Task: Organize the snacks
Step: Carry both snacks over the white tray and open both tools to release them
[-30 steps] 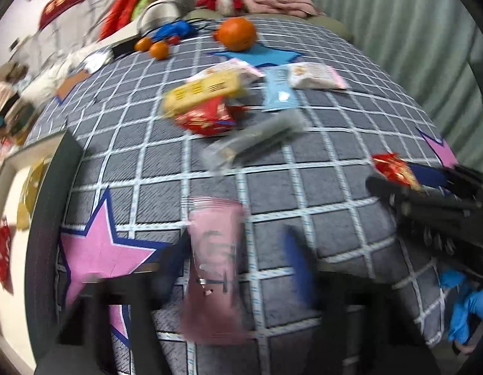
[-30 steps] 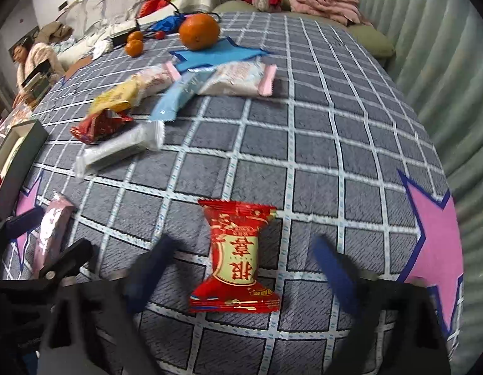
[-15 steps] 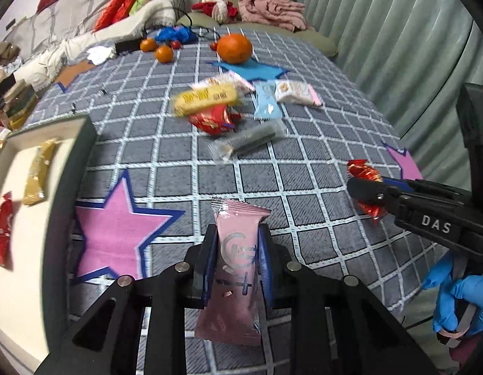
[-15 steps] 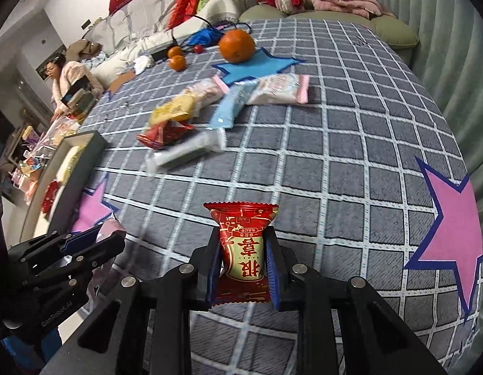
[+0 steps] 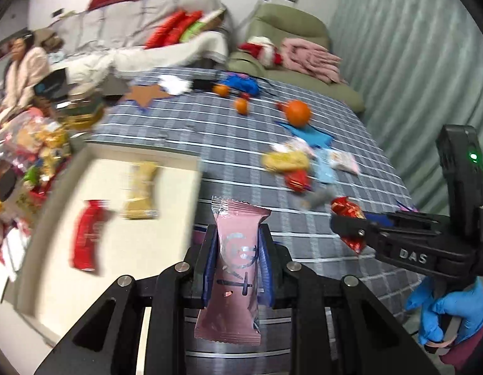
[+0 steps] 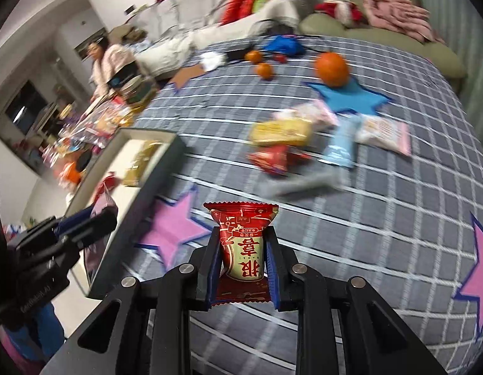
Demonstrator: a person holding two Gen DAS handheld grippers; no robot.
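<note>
My left gripper is shut on a pink snack packet and holds it in the air beside the right edge of the cream tray. The tray holds a red packet and a gold packet. My right gripper is shut on a red snack packet above the checked tablecloth. The right gripper also shows in the left wrist view, the left one in the right wrist view. A pile of loose snacks lies further back.
Three oranges and a blue bundle sit at the table's far end. Bags of snacks lie left of the tray. A sofa and an armchair stand behind, a curtain on the right.
Both grippers closed on their packets, lifted them off the cloth and swung left toward the tray.
</note>
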